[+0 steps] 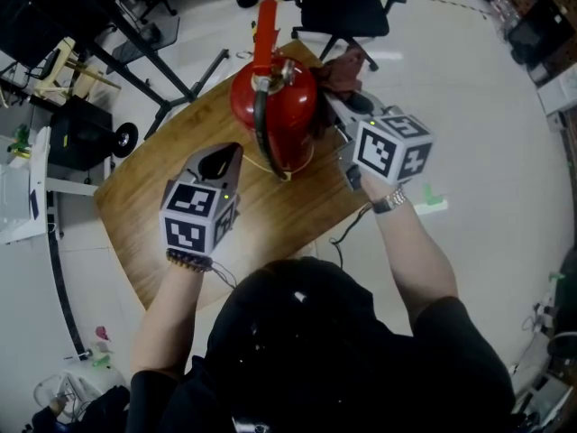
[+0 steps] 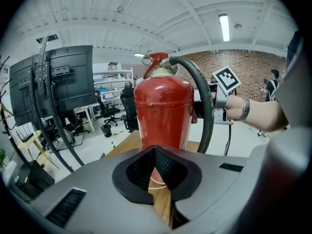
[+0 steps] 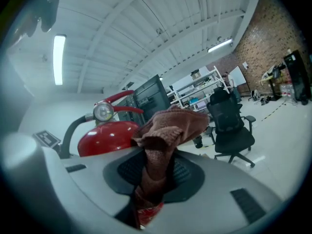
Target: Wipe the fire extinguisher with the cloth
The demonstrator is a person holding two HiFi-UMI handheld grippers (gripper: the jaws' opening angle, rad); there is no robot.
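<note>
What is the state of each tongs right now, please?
Left tongs: closed, holding nothing.
Right tongs: closed on the brown cloth.

Bright, even indoor light all round. A ceiling strip light (image 2: 224, 27) glows white up and right of the left hand-held gripper (image 2: 155, 155). A second strip light (image 3: 58, 60) blows out above-left of the right hand-held gripper (image 3: 157, 162). Soft highlights streak the fire extinguisher (image 2: 163, 111). Fisheye bends every edge and the corners go black. The near gripper bodies are blurred.
</note>
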